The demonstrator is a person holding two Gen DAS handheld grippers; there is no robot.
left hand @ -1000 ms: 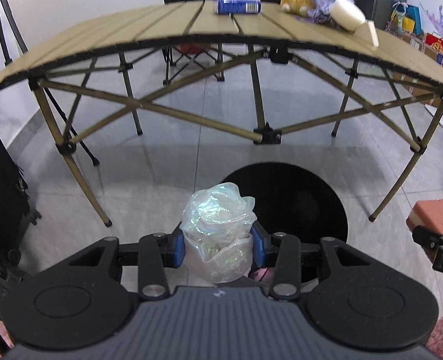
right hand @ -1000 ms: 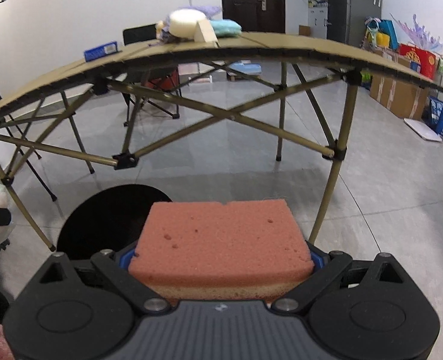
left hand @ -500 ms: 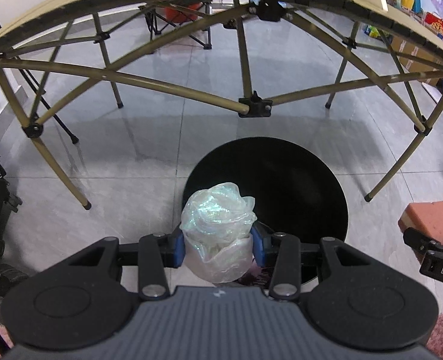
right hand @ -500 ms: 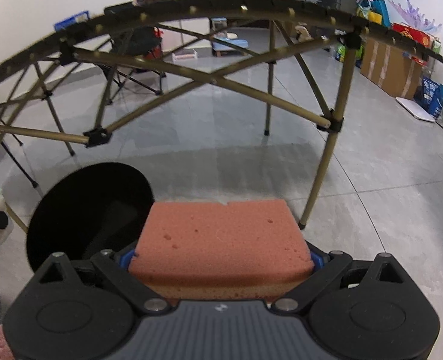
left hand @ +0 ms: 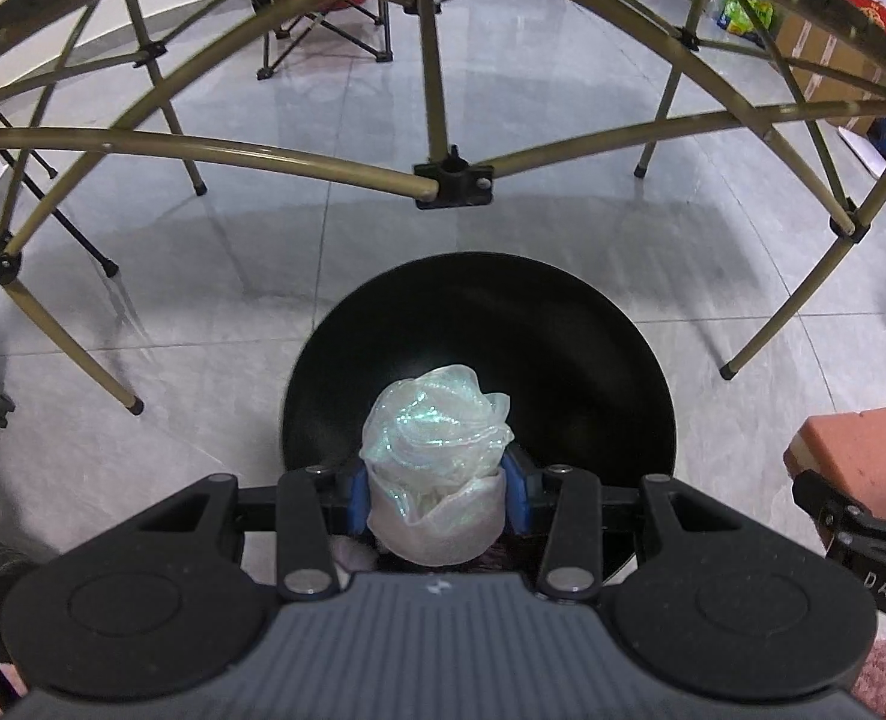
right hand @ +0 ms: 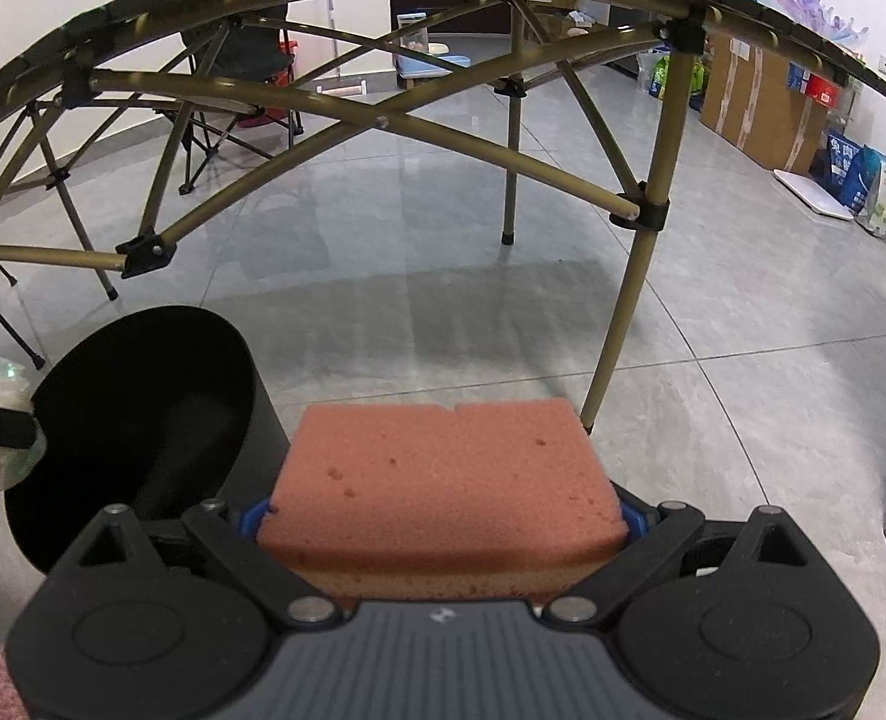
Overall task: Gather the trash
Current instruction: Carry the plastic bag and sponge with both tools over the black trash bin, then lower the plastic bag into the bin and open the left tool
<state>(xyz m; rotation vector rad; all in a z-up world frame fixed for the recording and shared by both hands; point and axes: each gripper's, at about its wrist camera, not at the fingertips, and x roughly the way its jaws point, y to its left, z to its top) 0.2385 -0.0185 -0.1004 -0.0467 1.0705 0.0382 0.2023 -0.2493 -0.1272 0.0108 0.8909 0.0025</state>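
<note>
Over the mouth of the black bin (left hand: 569, 360), your left gripper (left hand: 436, 483) is tipped steeply downward, so that its camera looks almost straight into the dark opening with the grey tiled floor (left hand: 215, 276) spread around it. Its blue pads (left hand: 356, 489) are pressed in against a crumpled wad of iridescent film (left hand: 437, 456), pinching it from both sides; the wad sits above the near part of the bin's opening, not inside it. It looks like thin, translucent plastic bunched into loose folds, whitish with green and pink glints on top and a smoother, paler band lower down between the pads. Your right gripper (right hand: 443, 522) is held to the right of the bin and tilted less steeply, facing across the floor toward the legs of the folding table (right hand: 647, 276). Its jaws are closed on a pink sponge (right hand: 443, 474), gripping it by its two short sides, with the broad face up. The sponge is a rectangular block, salmon pink on top with small pores and a little notch in the far edge, and a paler tan layer shows along its near side. From the right wrist view the bin stands just to the left of the sponge, which is beside the rim and not over the opening. In the left wrist view the same sponge shows at the right edge, apart from the bin.
</note>
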